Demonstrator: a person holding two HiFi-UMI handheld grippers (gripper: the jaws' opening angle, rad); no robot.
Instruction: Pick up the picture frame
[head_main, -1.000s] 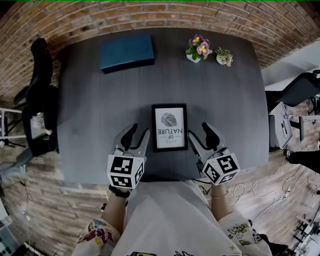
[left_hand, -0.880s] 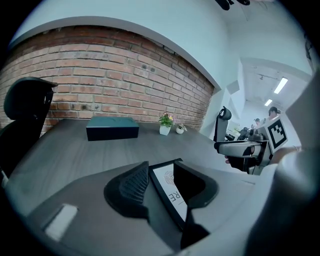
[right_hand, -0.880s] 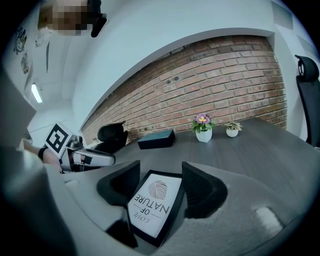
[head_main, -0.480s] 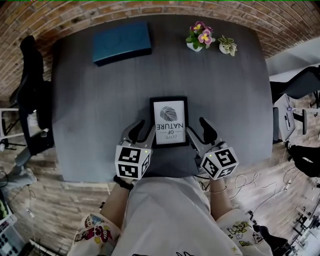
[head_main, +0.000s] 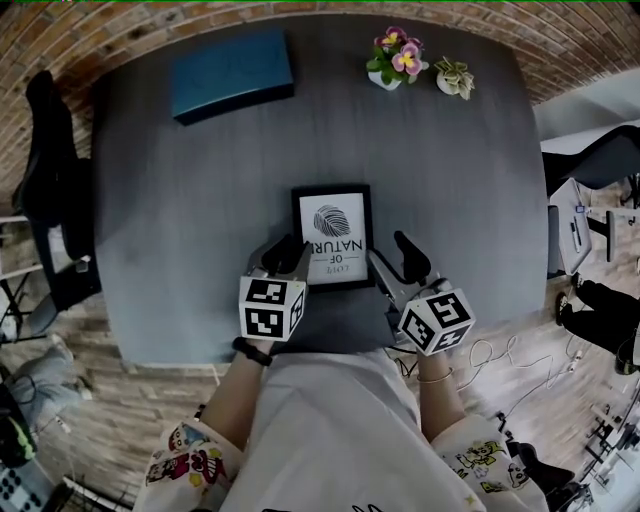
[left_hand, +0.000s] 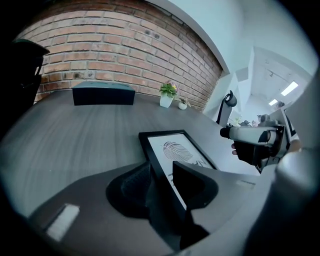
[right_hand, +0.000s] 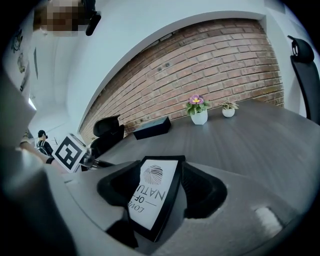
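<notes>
Picture frame (head_main: 332, 236) straddled at both near corners.
Left gripper (left_hand: 167, 176), 7 o'clock: jaws spread, just narrowed slightly. Right gripper (right_hand: 158, 181), 5 o'clock: jaws spread.

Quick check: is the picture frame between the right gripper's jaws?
Yes. In the right gripper view, the picture frame lies between the two spread jaws of the right gripper.

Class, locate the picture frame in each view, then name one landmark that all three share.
Head view: picture frame, mid-picture.
Left gripper view: picture frame, lower centre.
Right gripper view: picture frame, bottom centre.
Shared landmark: pink-flowered pot.
</notes>
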